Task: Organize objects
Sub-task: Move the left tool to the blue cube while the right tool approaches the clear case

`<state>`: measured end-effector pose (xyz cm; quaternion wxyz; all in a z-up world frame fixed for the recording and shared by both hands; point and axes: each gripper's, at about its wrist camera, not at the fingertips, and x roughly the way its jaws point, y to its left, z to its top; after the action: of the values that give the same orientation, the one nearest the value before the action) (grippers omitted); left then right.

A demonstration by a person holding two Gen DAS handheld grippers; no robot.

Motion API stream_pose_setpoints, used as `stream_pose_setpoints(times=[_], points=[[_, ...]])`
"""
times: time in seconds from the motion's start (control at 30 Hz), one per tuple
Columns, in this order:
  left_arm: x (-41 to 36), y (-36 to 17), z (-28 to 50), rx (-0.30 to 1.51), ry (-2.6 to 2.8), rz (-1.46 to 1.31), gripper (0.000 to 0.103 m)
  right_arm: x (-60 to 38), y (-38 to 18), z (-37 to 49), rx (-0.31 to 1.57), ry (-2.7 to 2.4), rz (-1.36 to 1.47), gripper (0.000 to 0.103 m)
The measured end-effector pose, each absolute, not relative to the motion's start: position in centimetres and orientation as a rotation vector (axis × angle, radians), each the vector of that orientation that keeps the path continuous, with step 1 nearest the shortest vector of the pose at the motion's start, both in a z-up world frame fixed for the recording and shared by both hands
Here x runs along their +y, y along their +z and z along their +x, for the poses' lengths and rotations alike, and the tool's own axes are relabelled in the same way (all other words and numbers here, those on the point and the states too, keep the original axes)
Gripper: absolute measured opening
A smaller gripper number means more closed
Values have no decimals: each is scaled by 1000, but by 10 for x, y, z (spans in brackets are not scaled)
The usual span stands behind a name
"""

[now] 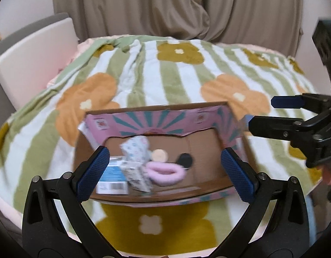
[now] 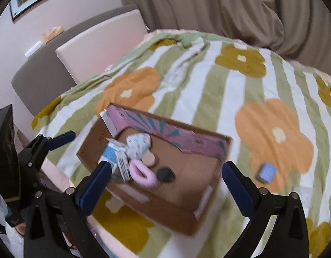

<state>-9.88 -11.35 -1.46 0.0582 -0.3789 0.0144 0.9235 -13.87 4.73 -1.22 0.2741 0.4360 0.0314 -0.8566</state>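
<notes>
- Flowered striped blanket (image 2: 208,81) spread flat, carrying everything.
- Cardboard box (image 2: 200,176) resting on it, holding pink ring (image 2: 144,175) and small packets.
- Left gripper (image 1: 165,167) and right gripper (image 2: 165,185): both wide open, empty.
- Small blue block (image 2: 267,172) lying outside, right of box.

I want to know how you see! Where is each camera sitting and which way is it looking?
Left wrist: sits on the left gripper, looking forward into the cardboard box; its open jaws and the right gripper show.
Right wrist: sits on the right gripper, looking down at the box from its right; its open jaws and the left gripper show, plus a small blue box on the blanket.
Both share the box, the pink scrunchie and the flowered blanket.
</notes>
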Motion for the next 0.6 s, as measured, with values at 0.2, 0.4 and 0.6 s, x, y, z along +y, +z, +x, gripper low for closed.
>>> stream_pose_setpoints(times=[0.2,0.4,0.6], points=[[-69,-5,-93,37,2791,-1080,103,108,-4,-126,107,-2422,1147,102],[-26,3,-98,-23,2735,-1030,103,163,3,-120,78,-2513,1149,102],[21,-2,-103,34,2709,-1026,103,204,2,-112,117,-2599,1092,102]])
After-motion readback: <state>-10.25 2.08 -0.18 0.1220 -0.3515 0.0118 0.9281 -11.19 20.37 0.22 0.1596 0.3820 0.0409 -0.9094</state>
